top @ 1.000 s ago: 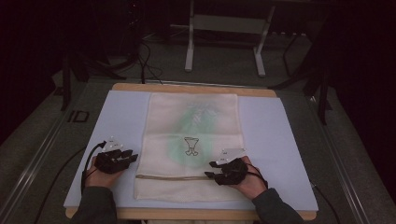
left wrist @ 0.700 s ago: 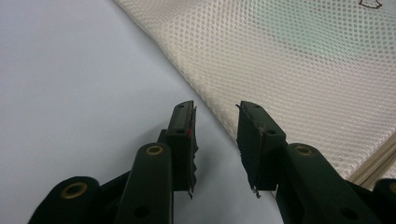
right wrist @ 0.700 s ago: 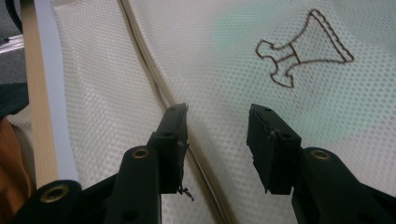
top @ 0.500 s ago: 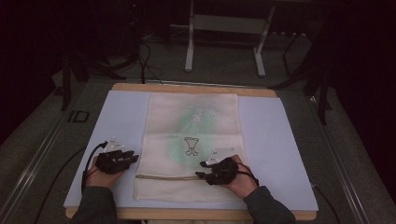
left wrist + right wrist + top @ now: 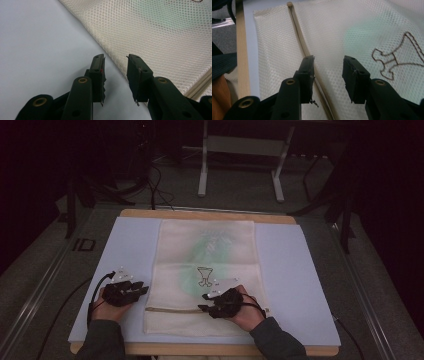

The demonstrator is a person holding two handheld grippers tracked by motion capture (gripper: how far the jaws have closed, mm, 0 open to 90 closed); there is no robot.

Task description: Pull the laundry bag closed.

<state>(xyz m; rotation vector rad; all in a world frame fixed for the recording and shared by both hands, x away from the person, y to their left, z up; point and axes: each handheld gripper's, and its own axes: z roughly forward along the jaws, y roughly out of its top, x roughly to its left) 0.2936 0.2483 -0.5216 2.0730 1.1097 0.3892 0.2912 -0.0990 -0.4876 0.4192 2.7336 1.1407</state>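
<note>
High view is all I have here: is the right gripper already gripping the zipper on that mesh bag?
Observer: No. In the right gripper view, the right gripper is open. Its jaws have just been closing, and the zipper runs beneath one of them, unpinched.
Operator: And the left gripper?
Observer: The left gripper is open too, with nothing clamped. It points at the mesh bag where the bag's edge meets the blue mat.
</note>
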